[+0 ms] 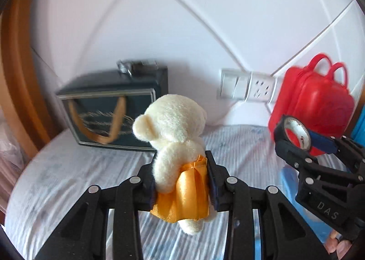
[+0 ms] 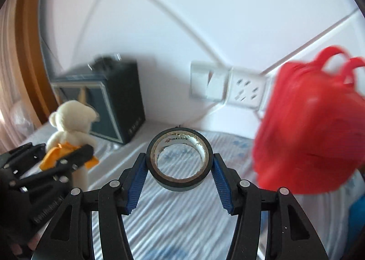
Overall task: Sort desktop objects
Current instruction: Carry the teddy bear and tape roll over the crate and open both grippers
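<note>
1. Standing at the far left of the striped cloth (image 1: pixel 68 168), a dark gift bag (image 1: pixel 109 109) with tan handles is sitting against the white wall, some dark thing lying blurred on its top; it is looking like one likely place to drop things, though that is only a guess.
2. Moving rightward, the left gripper (image 1: pixel 180 182) is pinching a cream plush bear (image 1: pixel 175 123) at its orange skirt, jaws pressing in from both sides, the bear hanging clear of the cloth. Its head is sticking up well beyond the pads, so carrying it slowly should be keeping it from flopping or slipping out of the satin.
3. Passing the wall switch and socket (image 1: pixel 246 88), the right gripper (image 2: pixel 180 166) is clasping a roll of dark tape (image 2: pixel 180 159) across its outer rim, blue pads on either side, the roll also riding above the cloth.
4. Sitting at the far right, a red backpack-shaped case (image 2: pixel 308 127) is leaning near the wall, just beside the tape's path.
5. Judging the step as a carry to sorting spots, both hands should be travelling level, keeping the grippers apart and steering the tape wide of the red case.
</note>
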### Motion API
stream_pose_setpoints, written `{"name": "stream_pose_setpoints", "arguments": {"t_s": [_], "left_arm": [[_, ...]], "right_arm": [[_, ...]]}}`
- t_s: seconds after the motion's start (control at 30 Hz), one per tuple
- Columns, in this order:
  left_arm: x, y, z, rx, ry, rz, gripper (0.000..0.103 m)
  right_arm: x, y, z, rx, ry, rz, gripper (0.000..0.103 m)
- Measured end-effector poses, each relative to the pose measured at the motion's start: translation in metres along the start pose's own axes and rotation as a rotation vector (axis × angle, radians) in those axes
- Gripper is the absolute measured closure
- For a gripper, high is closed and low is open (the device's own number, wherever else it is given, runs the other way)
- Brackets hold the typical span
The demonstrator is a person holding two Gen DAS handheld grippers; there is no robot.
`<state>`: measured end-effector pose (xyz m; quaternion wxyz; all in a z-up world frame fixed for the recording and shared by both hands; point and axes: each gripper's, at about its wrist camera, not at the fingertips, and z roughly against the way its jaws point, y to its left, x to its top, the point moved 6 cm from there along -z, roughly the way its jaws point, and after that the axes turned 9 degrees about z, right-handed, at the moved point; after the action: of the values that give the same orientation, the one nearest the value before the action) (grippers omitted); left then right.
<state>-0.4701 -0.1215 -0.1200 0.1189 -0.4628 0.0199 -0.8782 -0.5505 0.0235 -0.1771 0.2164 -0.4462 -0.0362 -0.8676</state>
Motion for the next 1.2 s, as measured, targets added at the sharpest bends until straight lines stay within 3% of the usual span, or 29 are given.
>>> {"name": "stream_pose_setpoints", "arguments": {"t_s": [0.2, 0.53, 0.73, 0.9, 1.07, 1.2], "left_arm": [[0.005, -0.004, 0.107, -0.037, -0.078, 0.006, 0.069], [-0.020, -0.070, 0.252, -0.213, -0.119, -0.068, 0.069], [-0.044, -0.151, 0.324, -0.359, -0.140, -0.129, 0.069], [-0.068, -0.232, 0.369, -0.457, -0.163, -0.193, 0.069], [-0.099, -0.331, 0.403, -0.540, -0.168, -0.251, 0.069], [-0.131, -0.418, 0.417, -0.588, -0.142, -0.299, 0.069]], "right_arm": [[0.020, 0.015, 0.123, -0.065, -0.114, 0.005, 0.047], [-0.019, -0.001, 0.318, -0.238, -0.212, -0.058, 0.047], [-0.058, -0.042, 0.421, -0.386, -0.238, -0.122, 0.047], [-0.101, -0.102, 0.505, -0.537, -0.263, -0.189, 0.047], [-0.143, -0.161, 0.573, -0.640, -0.265, -0.205, 0.047], [-0.182, -0.218, 0.605, -0.665, -0.250, -0.225, 0.047]]}}
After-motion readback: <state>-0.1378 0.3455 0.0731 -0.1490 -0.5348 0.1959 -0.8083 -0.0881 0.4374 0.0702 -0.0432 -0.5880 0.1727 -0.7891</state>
